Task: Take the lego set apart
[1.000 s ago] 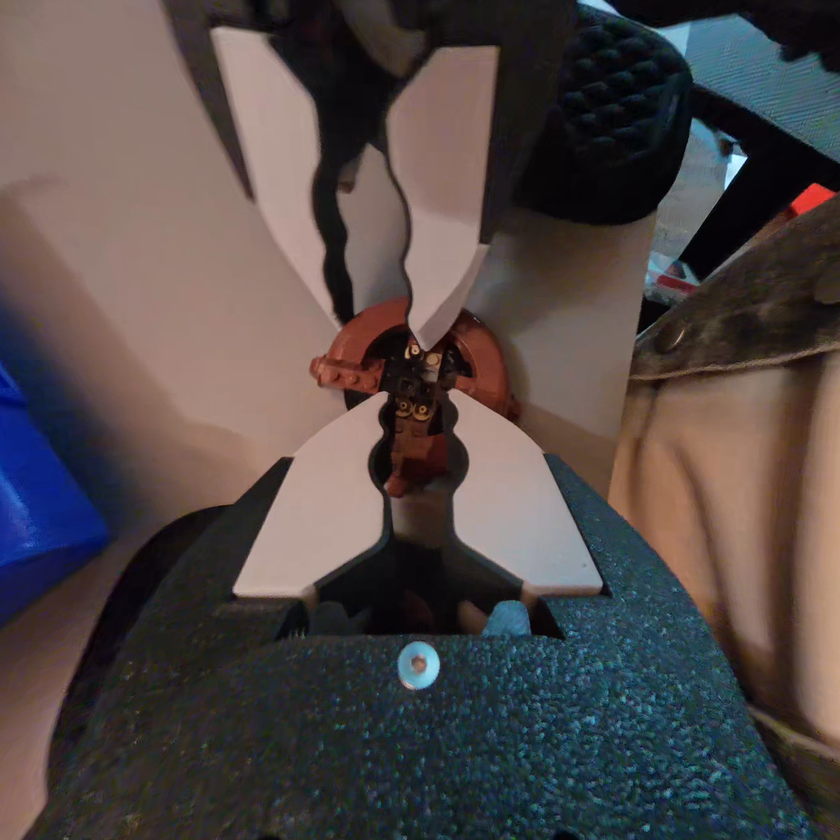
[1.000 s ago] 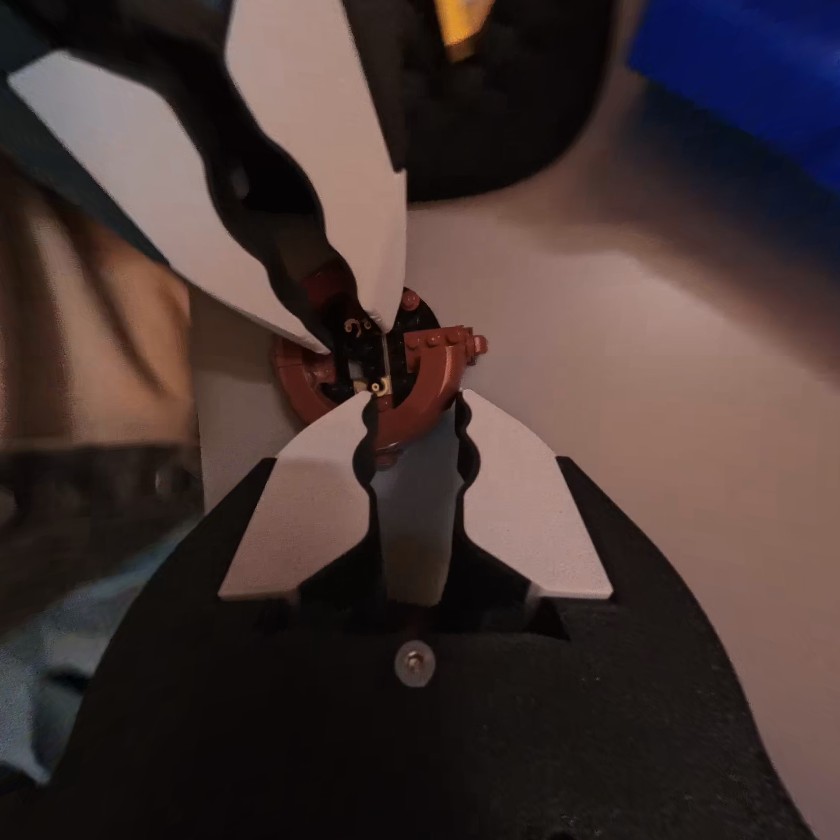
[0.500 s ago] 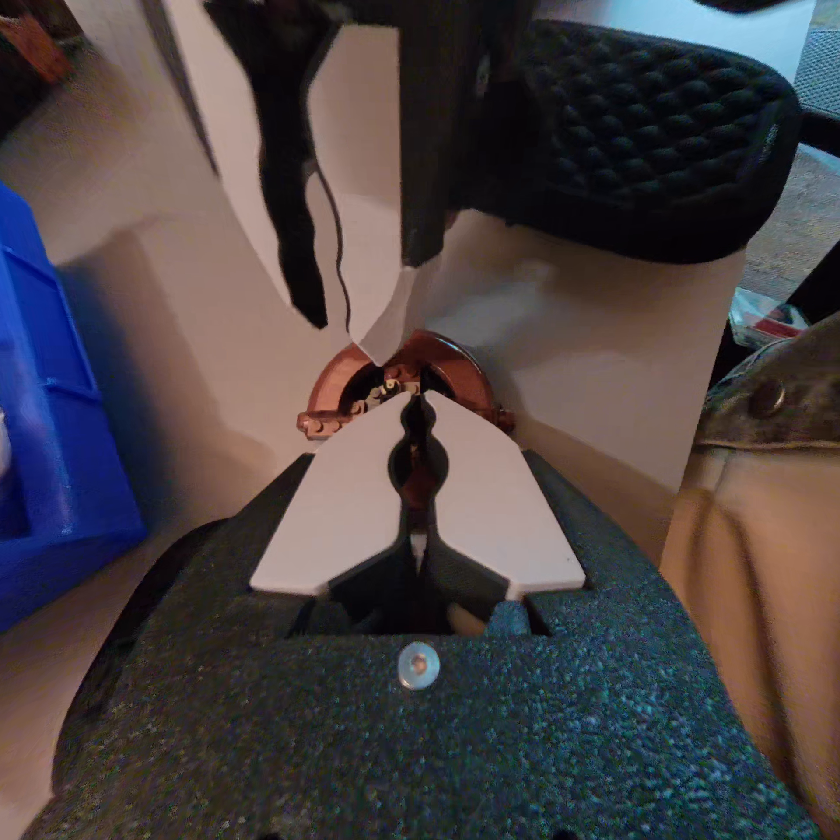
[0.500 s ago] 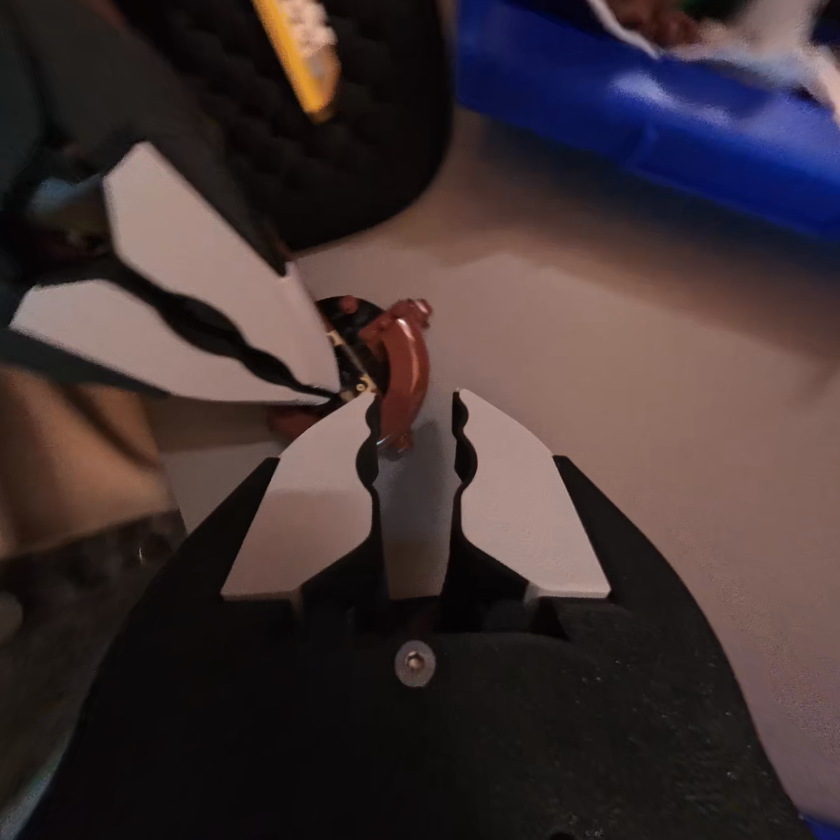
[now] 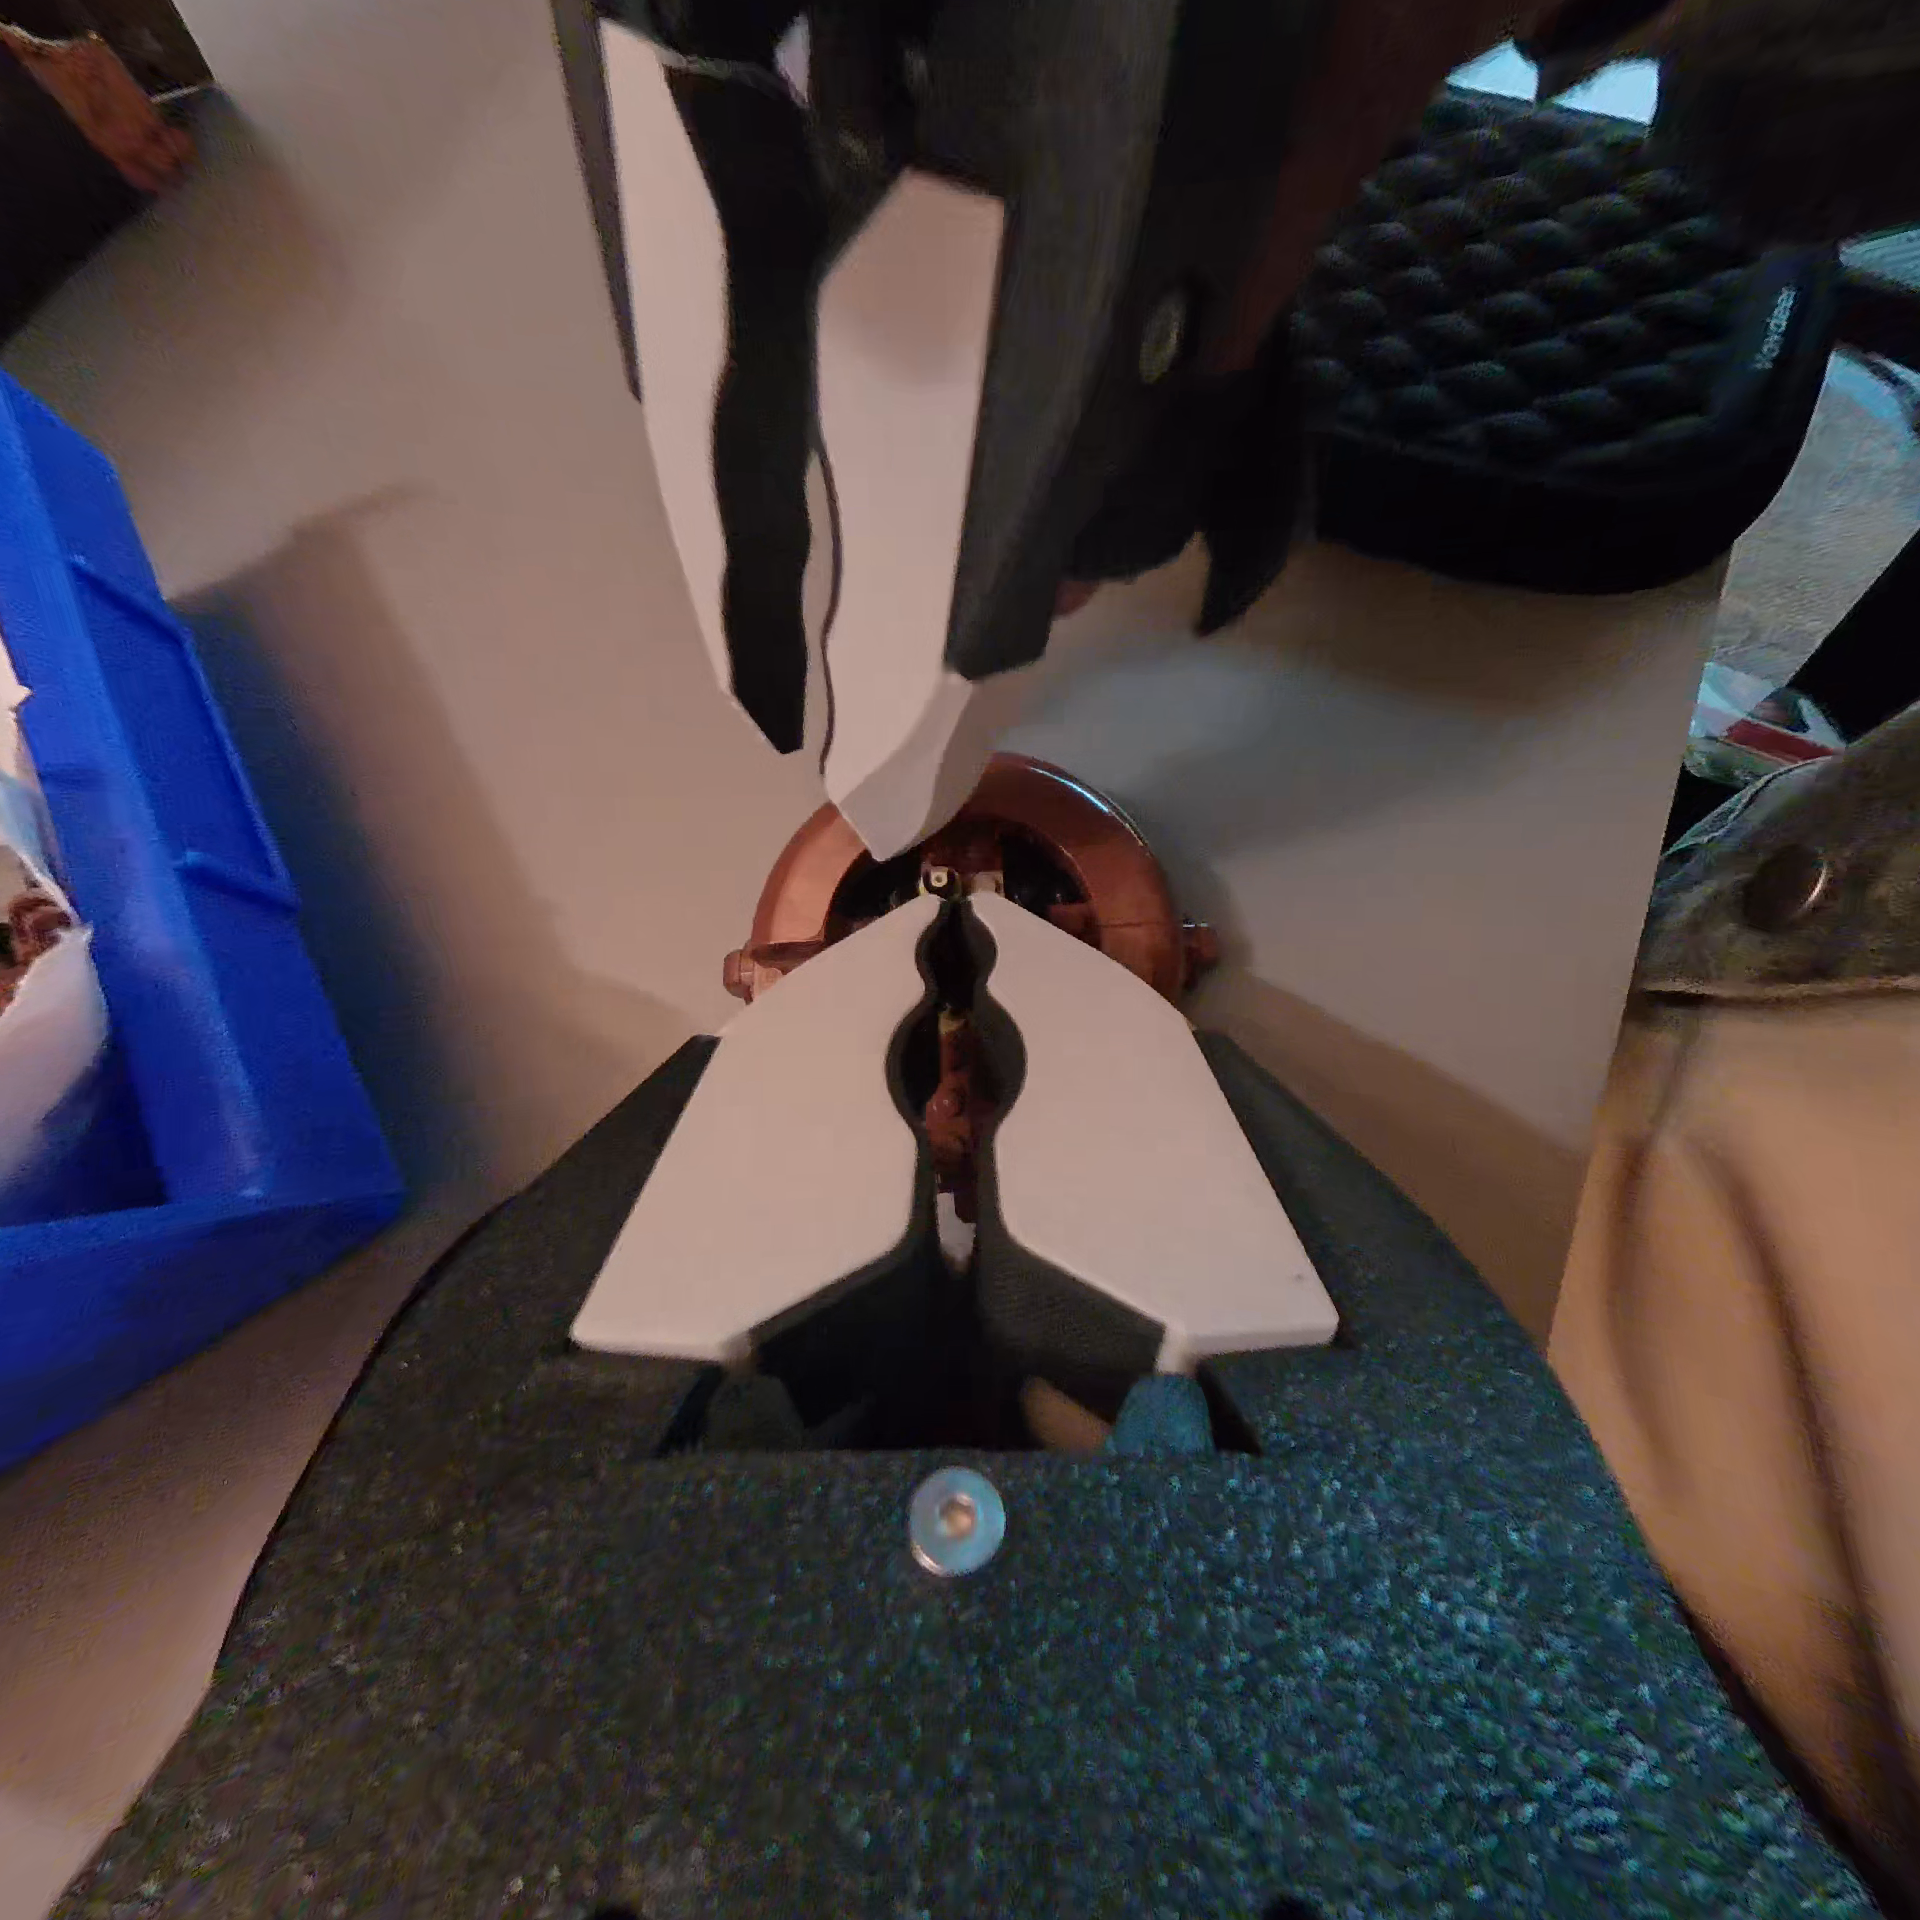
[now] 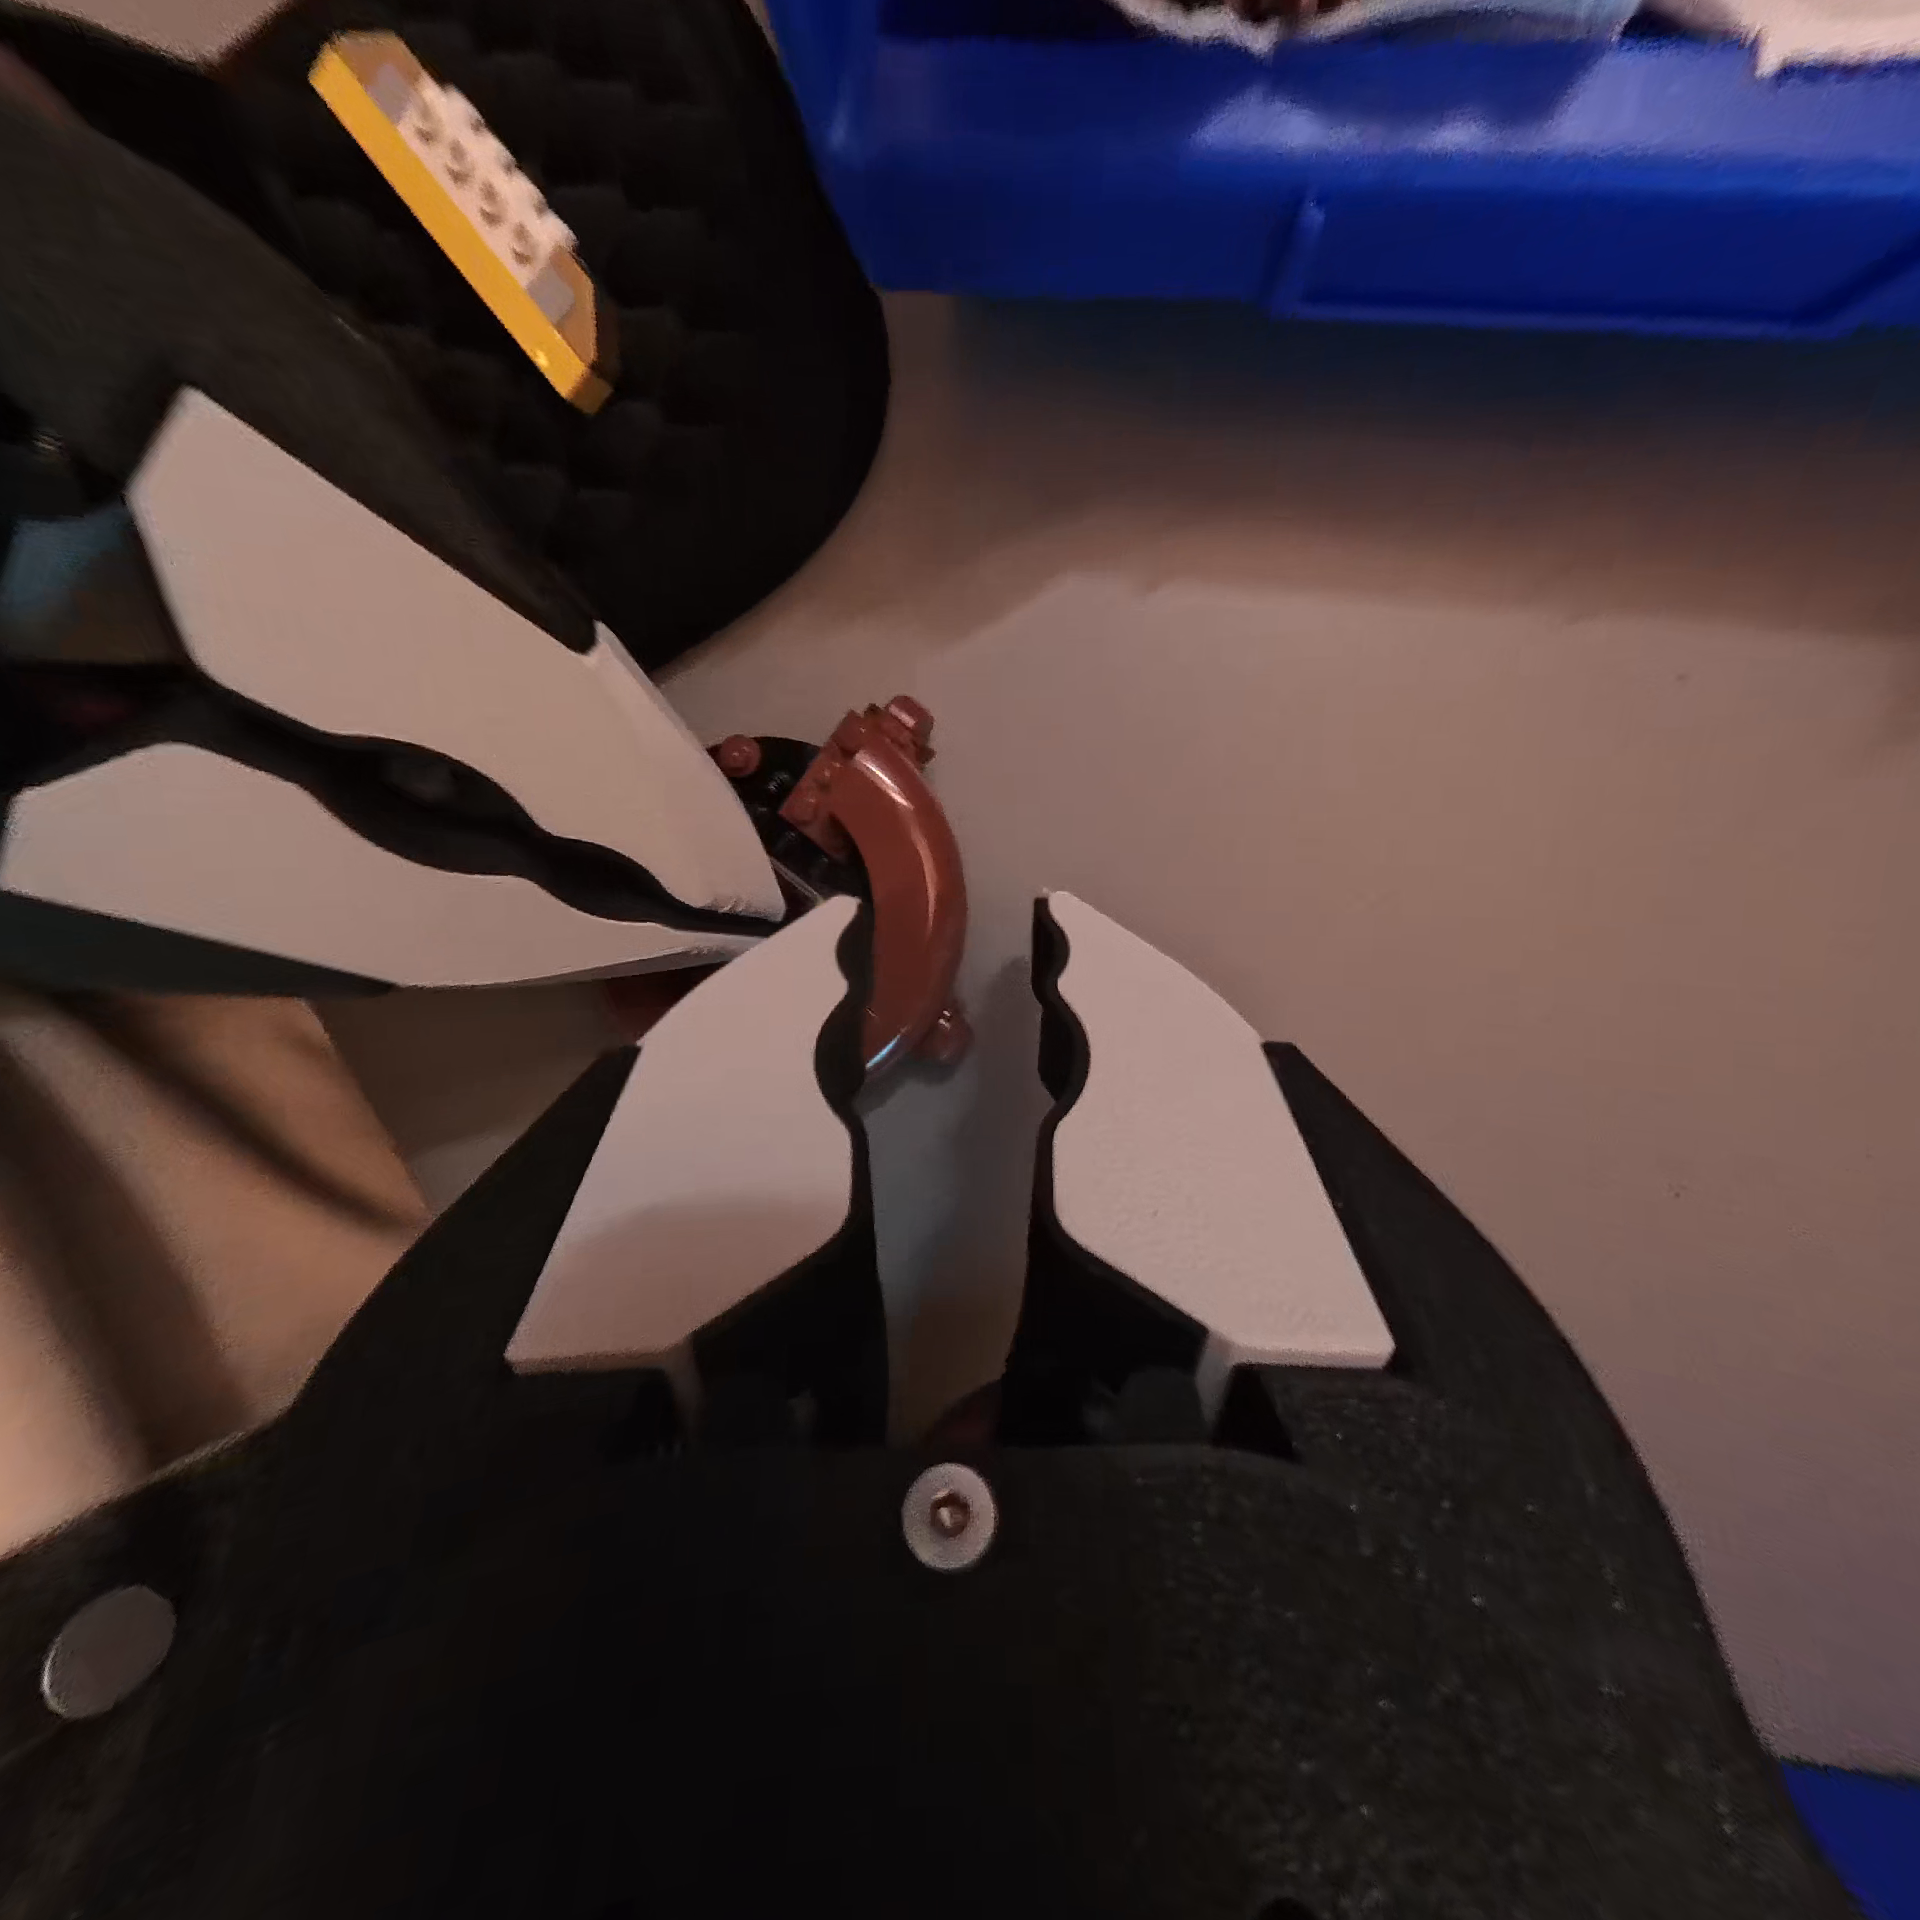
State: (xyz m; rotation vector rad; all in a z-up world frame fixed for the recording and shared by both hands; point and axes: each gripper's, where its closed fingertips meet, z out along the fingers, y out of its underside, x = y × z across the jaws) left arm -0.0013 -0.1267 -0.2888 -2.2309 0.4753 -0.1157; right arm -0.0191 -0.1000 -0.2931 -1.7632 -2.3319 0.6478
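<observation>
Lego is the hub of everything: a small round model (image 5: 1049,862) with a glossy reddish-brown curved plastic rim and a black studded core sits low over a pale beige tabletop (image 5: 416,644), though whether it rests on that surface or hangs just above it is hard to tell from these angles. The left gripper (image 5: 951,909), with white wedge-shaped fingers on a speckled black body, is clamped on the model's dark centre, its tips nearly meeting around the bricks. In the right wrist view the same model (image 6: 904,883) appears edge-on, its brown arc curving between the fingers of the right gripper (image 6: 945,914); those white fingers stand apart, one close against the arc's inner side, the other clear of the model. The left gripper (image 6: 758,914) enters that view from the model's left side, its tips closed on the black core. Beyond the model lies a black quilted fabric pad (image 6: 665,312) carrying a yellow-edged studded plate (image 6: 468,208). A blue plastic bin (image 6: 1351,177) stands farther past the model. Beige cloth (image 5: 1745,1299) with a dark snap-buttoned flap sits on the model's right side in the left wrist view.
</observation>
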